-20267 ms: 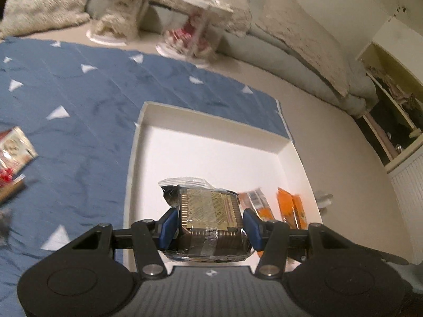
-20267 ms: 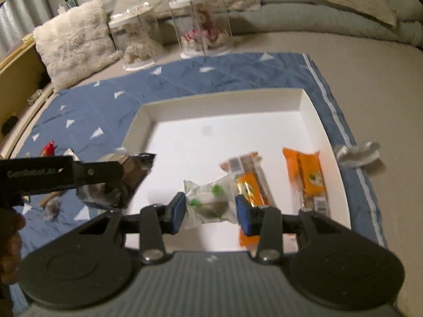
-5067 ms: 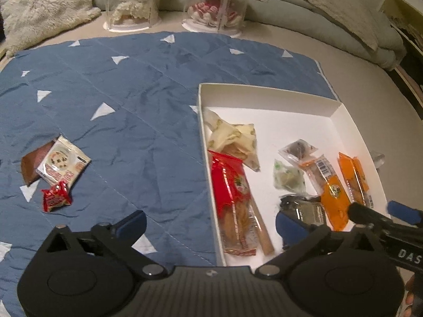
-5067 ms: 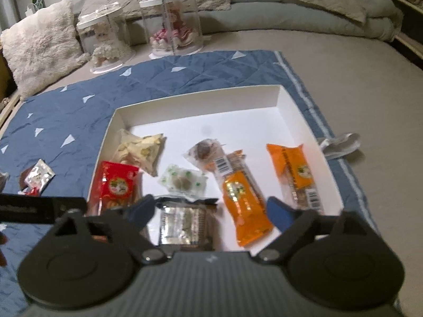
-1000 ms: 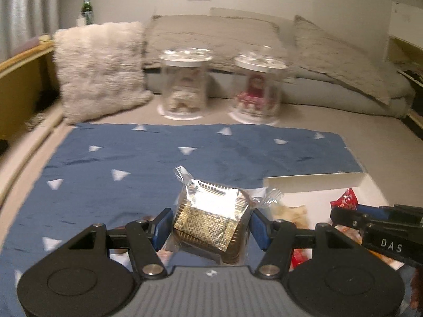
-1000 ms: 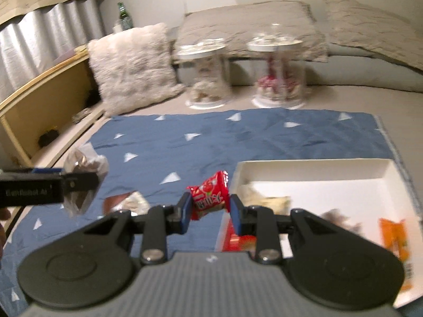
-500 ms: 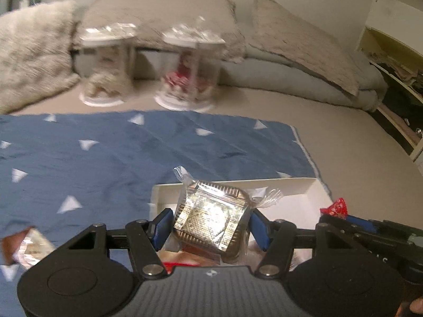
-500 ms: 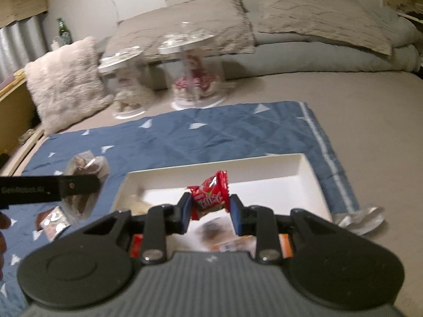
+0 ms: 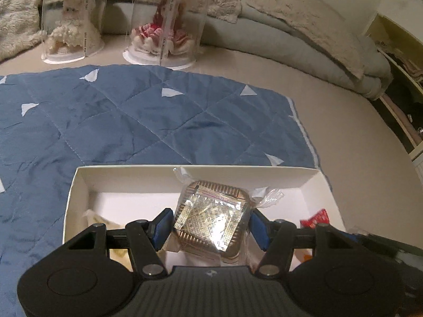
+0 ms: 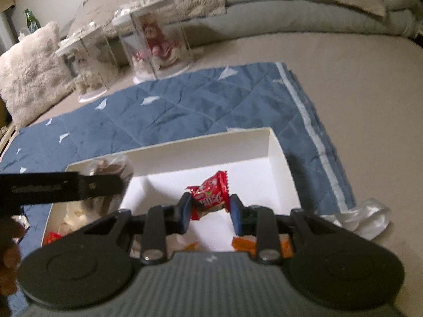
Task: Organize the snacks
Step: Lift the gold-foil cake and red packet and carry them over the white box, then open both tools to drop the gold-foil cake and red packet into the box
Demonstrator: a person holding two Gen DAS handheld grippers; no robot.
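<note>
Bedding first: the blue quilt (image 9: 148, 121) is spread flat, likely to give the white box (image 9: 79, 182) a level base for collecting snacks. Both claws hang over that box, presumably ready to drop their loads in. The left claw (image 9: 211, 228) is clamped on a gold foil-wrapped cake (image 9: 211, 219), held square between its pads. The right claw (image 10: 211, 208) pinches a small red candy packet (image 10: 211, 192), poking up above the fingers, over the bare box floor.
</note>
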